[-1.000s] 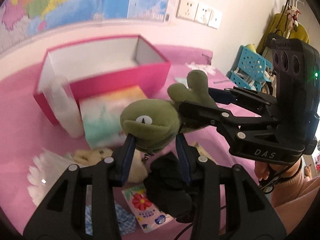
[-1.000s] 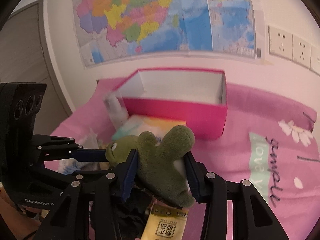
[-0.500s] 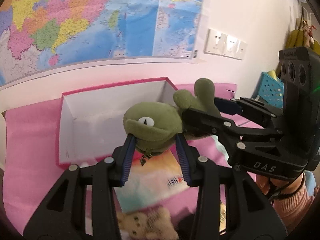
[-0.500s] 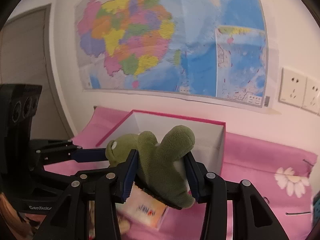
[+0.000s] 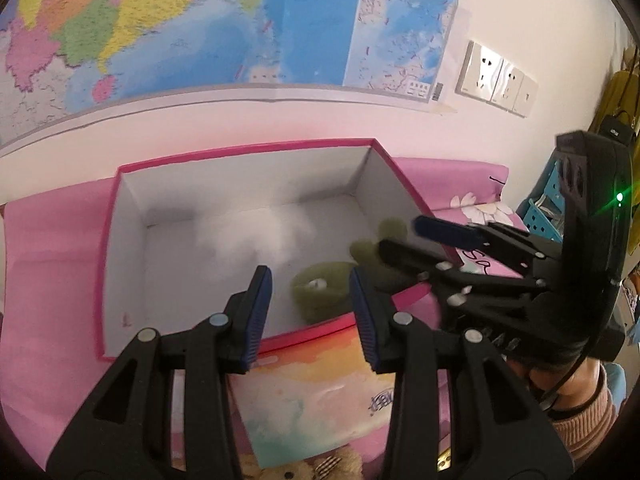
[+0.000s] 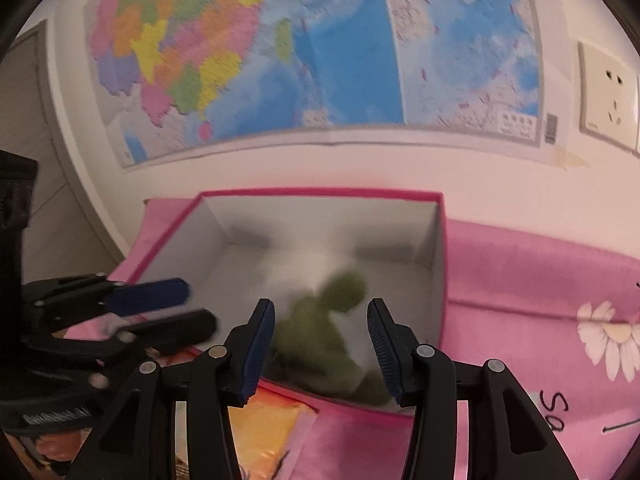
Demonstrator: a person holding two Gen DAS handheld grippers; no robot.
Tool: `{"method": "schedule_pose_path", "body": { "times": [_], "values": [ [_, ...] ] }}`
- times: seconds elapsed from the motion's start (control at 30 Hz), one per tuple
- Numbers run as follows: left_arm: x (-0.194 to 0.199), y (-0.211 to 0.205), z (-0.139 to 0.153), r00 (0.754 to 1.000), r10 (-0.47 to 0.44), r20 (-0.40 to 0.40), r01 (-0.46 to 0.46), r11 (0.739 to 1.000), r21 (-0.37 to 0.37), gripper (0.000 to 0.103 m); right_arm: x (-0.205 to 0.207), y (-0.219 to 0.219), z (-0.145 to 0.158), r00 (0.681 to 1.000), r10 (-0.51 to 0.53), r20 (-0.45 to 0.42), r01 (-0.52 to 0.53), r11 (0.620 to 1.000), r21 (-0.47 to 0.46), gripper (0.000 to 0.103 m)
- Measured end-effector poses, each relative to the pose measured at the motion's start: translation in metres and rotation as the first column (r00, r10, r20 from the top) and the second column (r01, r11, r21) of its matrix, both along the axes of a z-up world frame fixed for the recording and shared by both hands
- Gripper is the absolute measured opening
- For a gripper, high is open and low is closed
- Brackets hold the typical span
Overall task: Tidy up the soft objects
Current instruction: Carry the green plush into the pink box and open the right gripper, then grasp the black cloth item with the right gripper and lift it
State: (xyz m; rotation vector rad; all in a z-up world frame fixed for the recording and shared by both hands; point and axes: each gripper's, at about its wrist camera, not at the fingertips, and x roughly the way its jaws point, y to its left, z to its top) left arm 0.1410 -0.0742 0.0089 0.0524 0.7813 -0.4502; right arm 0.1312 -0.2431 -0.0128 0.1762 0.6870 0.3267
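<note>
The green plush frog (image 5: 320,294) lay blurred inside the open pink cardboard box with white inner walls (image 5: 120,264), near its front right corner, clear of both tools. The left gripper (image 5: 308,316) hovered over the box's near wall with its blue-padded jaws apart and nothing between them; the frog showed in the gap only because it lay beyond, lower down in the box. The right gripper (image 6: 320,340) stood likewise, spread and empty above the near wall. Its jaws had just been opening, and no object sat between the pads, the frog again lying past them on the box floor.

As a judgement, one soft object was now put away and the sorting was at an early stage. A pale, smeared patch on the box floor might have been a second item or mere glare; it could not be told. Outside the box, against its front wall, lay one flat pastel-printed soft pack (image 5: 320,396), and just below it one tan teddy bear (image 5: 296,470), only partly in view. Those two at least were left to move.

Counted: one box, one frog, one pack, one bear, two grippers. A pink flowered cloth (image 6: 540,300) covered the surface.
</note>
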Motion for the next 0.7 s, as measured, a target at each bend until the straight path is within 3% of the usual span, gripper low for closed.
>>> {"method": "schedule_pose_path", "body": {
  "times": [0.2,0.3,0.43,0.7],
  "values": [
    [-0.021,0.012,-0.001,0.999,-0.016,0.044,0.015,1.0,0.014,0.042,-0.025,-0.024,0.01,0.993,-0.099,0.062,0.099,0.995,-0.001,0.061],
    [-0.03,0.016,-0.002,0.998,-0.028,0.056,0.027,1.0,0.013,0.042,-0.025,-0.037,0.004,0.991,-0.134,0.021,0.134,0.991,0.019,0.066],
    [-0.042,0.023,-0.003,0.997,-0.032,0.07,0.03,0.999,0.024,0.042,-0.022,-0.035,-0.014,0.995,-0.074,-0.07,0.079,0.994,0.07,0.068],
    [-0.072,0.052,-0.006,0.997,-0.024,0.068,0.024,1.0,0.001,0.043,-0.038,-0.012,-0.013,0.999,-0.005,-0.042,0.008,0.998,0.068,0.07]
  ]
}}
